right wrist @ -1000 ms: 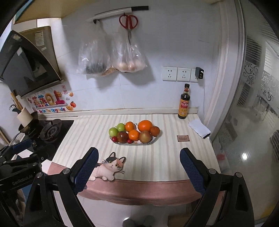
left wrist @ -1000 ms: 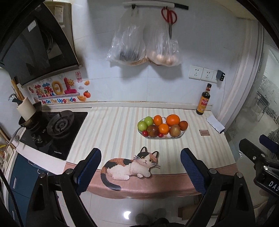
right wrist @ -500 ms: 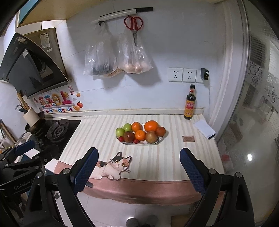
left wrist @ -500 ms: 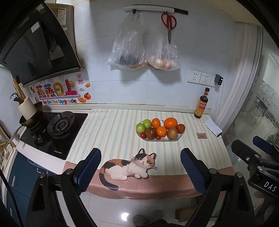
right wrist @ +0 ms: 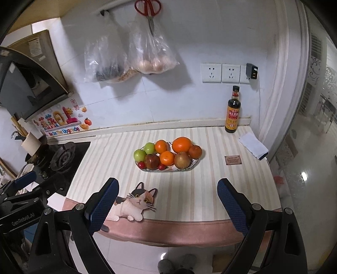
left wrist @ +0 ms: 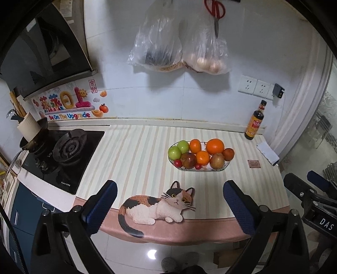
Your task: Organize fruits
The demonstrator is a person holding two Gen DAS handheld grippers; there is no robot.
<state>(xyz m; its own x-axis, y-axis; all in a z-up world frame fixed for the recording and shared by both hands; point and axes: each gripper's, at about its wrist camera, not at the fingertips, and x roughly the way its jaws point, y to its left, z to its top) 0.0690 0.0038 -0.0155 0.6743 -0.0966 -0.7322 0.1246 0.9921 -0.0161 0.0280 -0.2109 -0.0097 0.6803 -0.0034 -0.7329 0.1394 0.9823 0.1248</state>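
A shallow oval fruit plate [left wrist: 225, 168] [right wrist: 194, 164] stands mid-counter. It holds two green apples [left wrist: 174, 152] [right wrist: 139, 155], several oranges [left wrist: 214, 146] [right wrist: 182, 144], a dark red apple [right wrist: 152, 161], a brown pear [right wrist: 182, 160] and small red cherry tomatoes [left wrist: 177, 162]. My left gripper [left wrist: 170, 201] is open and empty, in front of the counter edge, over a cat-shaped mat [left wrist: 160, 206] [right wrist: 137, 204]. My right gripper [right wrist: 166, 199] is open and empty, short of the plate.
A gas stove [left wrist: 63, 153] with a pot [left wrist: 35, 137] is at the left. A dark sauce bottle [right wrist: 232, 111], a white cloth [right wrist: 252, 145] and a small brown card [right wrist: 232, 160] stand at the right. Two plastic bags [right wrist: 130, 57] and red scissors [right wrist: 148, 10] hang on the wall.
Both grippers have moved forward toward the counter; the plate and mat appear larger and closer. Both stay open and empty.
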